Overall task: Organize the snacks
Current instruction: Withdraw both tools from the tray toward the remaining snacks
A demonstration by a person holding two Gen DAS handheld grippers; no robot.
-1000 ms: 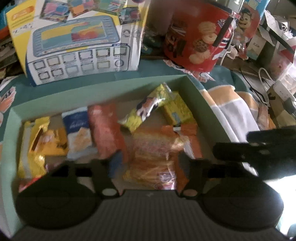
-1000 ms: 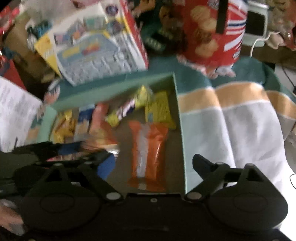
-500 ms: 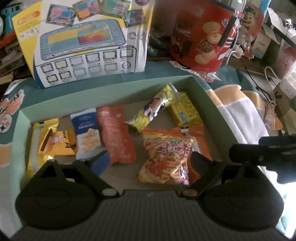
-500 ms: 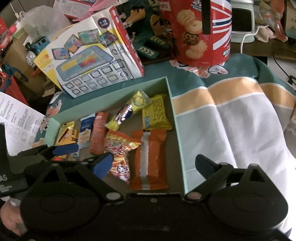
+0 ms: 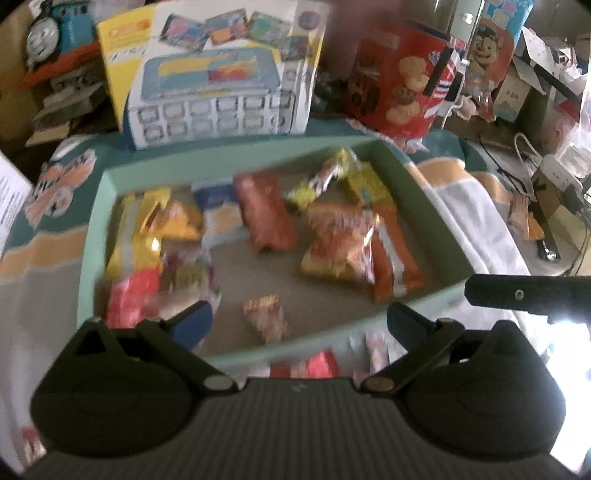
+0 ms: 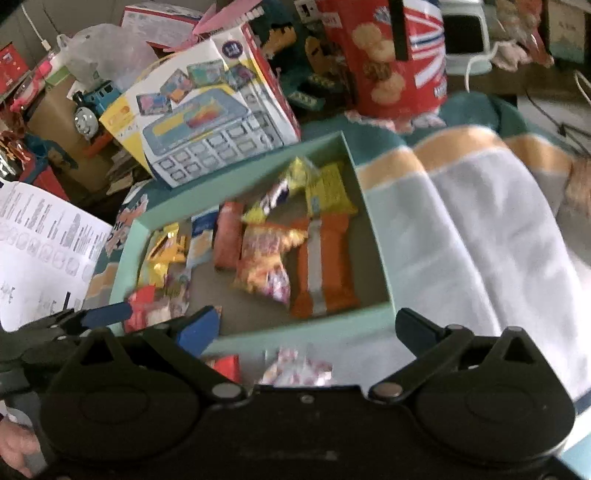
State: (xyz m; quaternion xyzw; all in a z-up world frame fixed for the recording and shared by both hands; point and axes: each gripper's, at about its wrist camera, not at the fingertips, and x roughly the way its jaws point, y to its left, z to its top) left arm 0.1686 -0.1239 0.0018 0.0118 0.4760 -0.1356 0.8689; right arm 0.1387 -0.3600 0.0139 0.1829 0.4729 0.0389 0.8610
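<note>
A pale green tray (image 5: 92,236) on a striped blanket holds several snack packets: a chips bag (image 5: 340,247), an orange bar (image 5: 395,258), a red packet (image 5: 266,218), yellow packets (image 5: 147,229) and a small packet (image 5: 266,321). My left gripper (image 5: 299,321) hovers over the tray's near rim, its jaws opening and pressing on nothing. My right gripper (image 6: 308,325) hangs over the same rim (image 6: 295,328), jaws opening, nothing held. Loose packets lie in front of the tray, one red (image 6: 225,363) and one pink and white (image 6: 295,365). The picture is blurred.
Behind the tray stand a toy box (image 5: 221,85) and a red biscuit tin (image 5: 399,85). The blanket (image 6: 480,240) spreads to the right. A toy train (image 5: 48,33) and a printed sheet (image 6: 37,240) sit at the left. Cables and clutter (image 5: 546,184) lie at the far right.
The left gripper let go of the chips bag, which now lies in the tray. Both grippers opened wider and drew back, so the tray's near rim and the loose packets show.
</note>
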